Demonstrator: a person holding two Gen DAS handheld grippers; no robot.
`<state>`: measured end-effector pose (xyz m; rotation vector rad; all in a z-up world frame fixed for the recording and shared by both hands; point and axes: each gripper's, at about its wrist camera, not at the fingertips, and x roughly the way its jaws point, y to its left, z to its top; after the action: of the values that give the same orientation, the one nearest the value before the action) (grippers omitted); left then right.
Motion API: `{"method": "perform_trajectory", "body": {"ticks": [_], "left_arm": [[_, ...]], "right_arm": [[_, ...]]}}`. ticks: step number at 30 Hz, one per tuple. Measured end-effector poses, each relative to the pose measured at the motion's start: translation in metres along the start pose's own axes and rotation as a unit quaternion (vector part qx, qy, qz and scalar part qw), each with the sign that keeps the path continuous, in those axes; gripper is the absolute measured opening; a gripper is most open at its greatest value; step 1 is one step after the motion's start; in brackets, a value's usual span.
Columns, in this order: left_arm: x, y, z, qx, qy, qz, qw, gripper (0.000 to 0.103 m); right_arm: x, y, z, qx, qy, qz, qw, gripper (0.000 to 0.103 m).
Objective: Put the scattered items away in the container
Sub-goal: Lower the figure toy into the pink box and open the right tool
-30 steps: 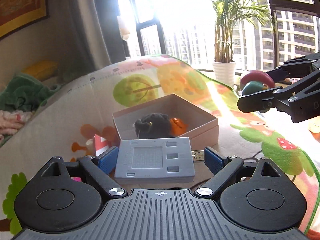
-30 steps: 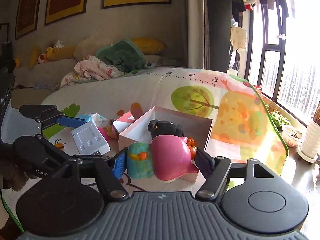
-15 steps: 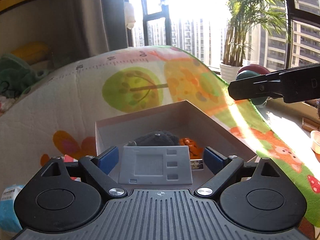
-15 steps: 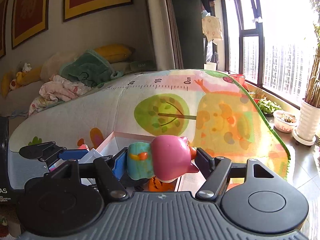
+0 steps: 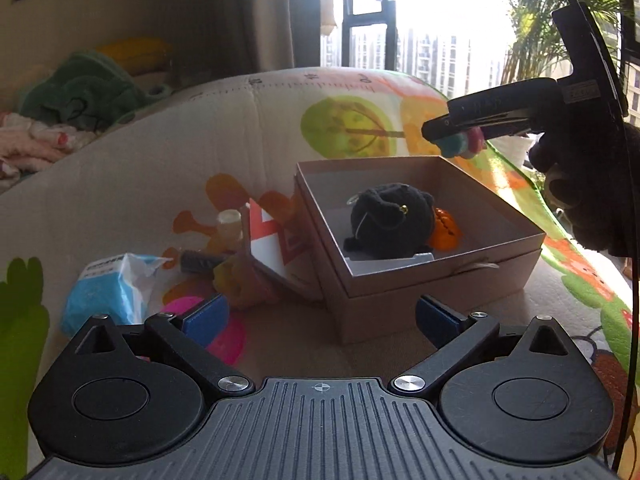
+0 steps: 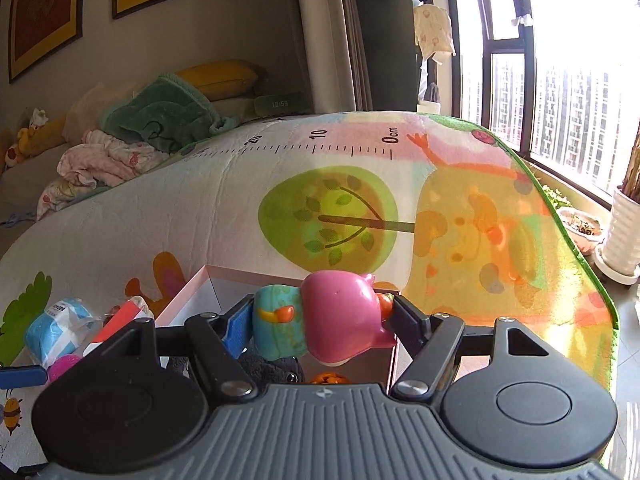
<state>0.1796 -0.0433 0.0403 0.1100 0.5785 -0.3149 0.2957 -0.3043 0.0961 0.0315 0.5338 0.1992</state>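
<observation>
The pink cardboard box (image 5: 440, 276) sits on the play mat and holds a black plush (image 5: 388, 220), an orange pumpkin toy (image 5: 446, 232) and a pale grey flat corner (image 5: 400, 259) under the plush. My left gripper (image 5: 322, 312) stands in front of the box's near corner, its jaws opening wide with nothing between them. My right gripper (image 6: 320, 320) hovers over the box (image 6: 224, 272) with a pink and teal toy (image 6: 332, 320) between its pads; its jaws are opening, the pads still touching the toy. The left wrist view shows this gripper (image 5: 452, 128) above the box's far corner.
Left of the box lie a blue tissue pack (image 5: 108, 292), a red-and-white carton (image 5: 272, 244), a yellow toy (image 5: 236, 280), a small pale bottle (image 5: 230, 228) and a pink disc (image 5: 228, 340). A gloved hand (image 5: 592, 192) holds the right gripper. Potted plants stand by the window (image 6: 624, 236).
The grey device has left my left gripper, whose jaws have spread and which has pulled back from the box. The right gripper has carried the toy over the box.
</observation>
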Motion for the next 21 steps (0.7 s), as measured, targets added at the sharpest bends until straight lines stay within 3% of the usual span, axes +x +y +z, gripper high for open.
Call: {"method": "perform_trajectory", "body": {"ticks": [1,2,8,11,16,18,20,21], "left_arm": [[-0.003,0.006,-0.005,-0.003,0.005,0.007,1.0,0.102],[-0.007,0.013,-0.011,-0.009,0.01,0.016,0.9998,0.102],[-0.023,0.052,-0.041,-0.055,0.028,0.064,0.996,0.103],[-0.029,0.065,-0.052,-0.075,0.036,0.093,0.9922,0.103],[-0.044,0.077,-0.069,-0.096,0.03,0.106,0.9893,0.103],[-0.046,0.078,-0.076,-0.1,0.026,0.11,0.9886,0.103],[-0.049,0.079,-0.08,-0.107,0.022,0.107,0.9882,0.103],[-0.051,0.079,-0.08,-0.109,0.013,0.106,0.9882,0.103]], "right_arm": [[0.004,-0.001,0.004,0.006,0.001,0.002,1.0,0.084],[0.007,-0.002,0.009,0.015,0.0,0.003,1.0,0.086],[-0.01,0.003,0.019,0.038,-0.013,0.0,0.999,0.086],[-0.022,0.024,0.014,0.012,-0.013,-0.002,1.0,0.086],[-0.031,0.074,0.006,-0.05,-0.009,0.013,0.999,0.085],[-0.028,0.102,0.002,-0.079,0.0,0.018,0.997,0.078],[-0.021,0.128,-0.004,-0.108,0.016,0.026,0.994,0.061],[-0.016,0.141,-0.007,-0.119,0.027,0.032,0.992,0.057]]}}
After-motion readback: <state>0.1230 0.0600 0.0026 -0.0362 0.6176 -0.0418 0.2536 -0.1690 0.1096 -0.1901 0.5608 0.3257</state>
